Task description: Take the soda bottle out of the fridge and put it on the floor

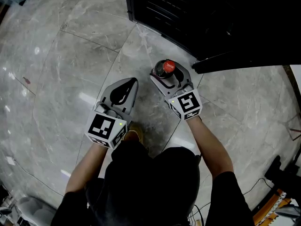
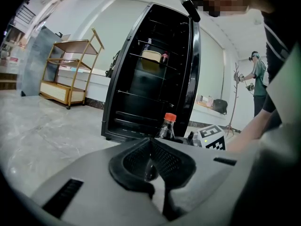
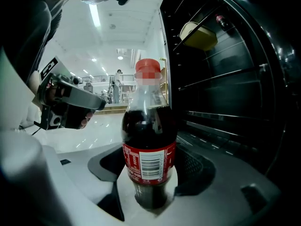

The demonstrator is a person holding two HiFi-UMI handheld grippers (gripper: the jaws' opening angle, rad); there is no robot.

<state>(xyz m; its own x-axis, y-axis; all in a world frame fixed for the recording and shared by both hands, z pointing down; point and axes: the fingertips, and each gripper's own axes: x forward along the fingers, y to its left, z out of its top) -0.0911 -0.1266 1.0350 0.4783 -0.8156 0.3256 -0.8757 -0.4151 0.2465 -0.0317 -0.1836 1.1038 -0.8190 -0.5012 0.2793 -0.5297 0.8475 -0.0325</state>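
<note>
The soda bottle, dark cola under a red cap, stands upright between the jaws of my right gripper, just in front of the open black fridge. In the right gripper view both pads press the bottle at its red label, so the right gripper is shut on it. Whether its base touches the floor is hidden. My left gripper hovers over the floor to the bottle's left, jaws together and empty. The left gripper view shows the left gripper, and beyond it the bottle.
The fridge holds wire shelves and a yellow-lidded container. Its open door juts out to the right. A wooden shelf rack stands far left, another person far right. Cables and gear lie at bottom right. The floor is grey marble tile.
</note>
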